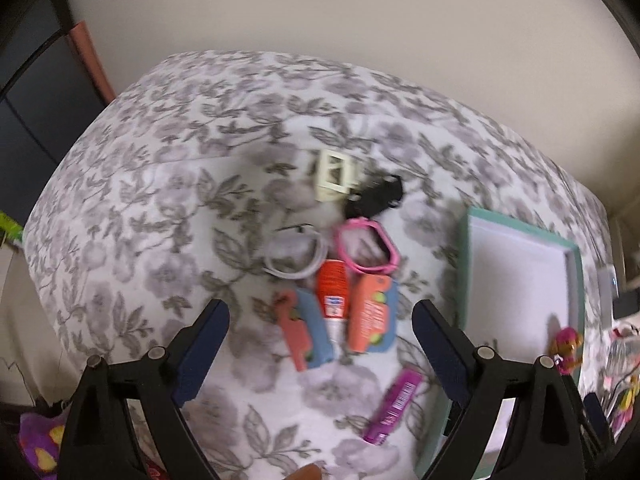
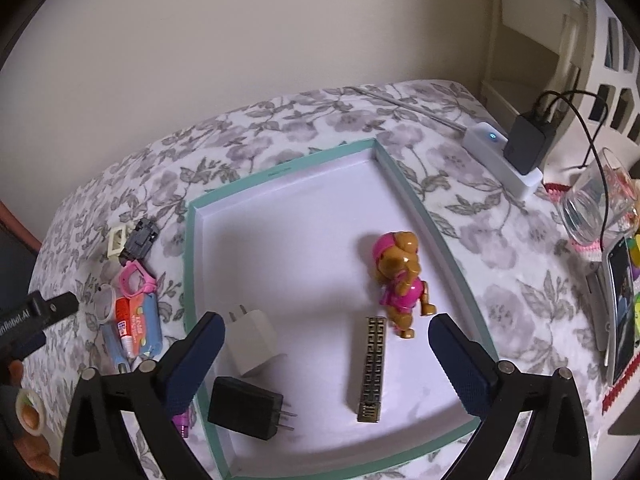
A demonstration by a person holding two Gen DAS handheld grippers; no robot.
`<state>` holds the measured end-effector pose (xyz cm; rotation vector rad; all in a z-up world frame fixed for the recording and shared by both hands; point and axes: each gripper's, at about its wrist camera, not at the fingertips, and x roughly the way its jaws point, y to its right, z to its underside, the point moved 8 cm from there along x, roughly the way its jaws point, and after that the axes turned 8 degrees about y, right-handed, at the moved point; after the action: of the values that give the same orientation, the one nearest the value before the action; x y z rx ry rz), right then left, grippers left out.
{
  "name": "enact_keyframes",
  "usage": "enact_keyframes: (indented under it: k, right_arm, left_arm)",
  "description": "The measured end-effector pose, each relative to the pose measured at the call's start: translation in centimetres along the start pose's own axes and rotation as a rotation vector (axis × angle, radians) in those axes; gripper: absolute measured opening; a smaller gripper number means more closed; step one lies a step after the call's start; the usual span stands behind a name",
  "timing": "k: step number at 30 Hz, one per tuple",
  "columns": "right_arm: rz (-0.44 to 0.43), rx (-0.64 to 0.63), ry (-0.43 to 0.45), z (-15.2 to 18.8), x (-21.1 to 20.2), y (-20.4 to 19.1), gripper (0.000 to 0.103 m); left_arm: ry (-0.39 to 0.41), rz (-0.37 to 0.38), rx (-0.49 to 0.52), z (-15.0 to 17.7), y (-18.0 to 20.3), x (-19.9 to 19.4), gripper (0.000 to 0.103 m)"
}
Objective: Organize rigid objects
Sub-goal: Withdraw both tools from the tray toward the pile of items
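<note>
My left gripper (image 1: 320,344) is open and empty above a cluster on the floral cloth: an orange-capped glue tube (image 1: 331,292), an orange and blue packet (image 1: 370,318), a pink and blue piece (image 1: 302,332), a pink frame (image 1: 366,250), a clear ring (image 1: 294,256), a cream frame (image 1: 334,176), a black part (image 1: 374,196) and a purple tube (image 1: 394,408). My right gripper (image 2: 326,356) is open and empty over the teal-rimmed tray (image 2: 420,200). The tray holds a toy dog (image 2: 402,280), a patterned bar (image 2: 372,368), a white charger (image 2: 252,340) and a black charger (image 2: 248,408).
The tray (image 1: 464,264) lies right of the cluster. In the right wrist view, a white power strip (image 2: 504,156) with a black adapter (image 2: 528,140), a glass (image 2: 592,200) and a phone (image 2: 620,308) stand at the right. A wall runs behind the cloth.
</note>
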<state>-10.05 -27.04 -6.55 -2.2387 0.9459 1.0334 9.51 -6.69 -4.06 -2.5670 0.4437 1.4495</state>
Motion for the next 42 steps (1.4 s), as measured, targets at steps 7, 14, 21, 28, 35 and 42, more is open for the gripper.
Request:
enact_keyframes:
  k: [7,14,21,28,35,42]
  right_arm:
    - [-0.050,-0.032,0.022,-0.2,-0.6,-2.5,0.103]
    - [-0.096,-0.150,0.016,0.7,-0.7,-7.1,0.103]
    - [-0.117,-0.238,-0.030,2.8,0.4,-10.7,0.103]
    - [-0.158,-0.304,-0.117,5.8,1.7,-13.4,0.103]
    - [-0.167,-0.337,-0.174,7.7,2.8,-14.5,0.103]
    - [-0.152,-0.385,-0.183,8.5,3.1,-15.2,0.103]
  left_arm:
    - [-0.055,0.005,-0.064,-0.3,-2.8,1.1,0.093]
    - [-0.038,-0.044,-0.135,-1.5,-6.7,1.1,0.094]
    - [-0.005,-0.087,-0.173,-2.1,-9.4,1.0,0.095]
    - [-0.073,-0.093,-0.130,-1.1,-9.5,1.9,0.095]
    - [-0.200,-0.095,-0.063,1.0,-8.8,3.9,0.095]
    - [-0.241,-0.047,-0.057,1.5,-7.7,4.8,0.095]
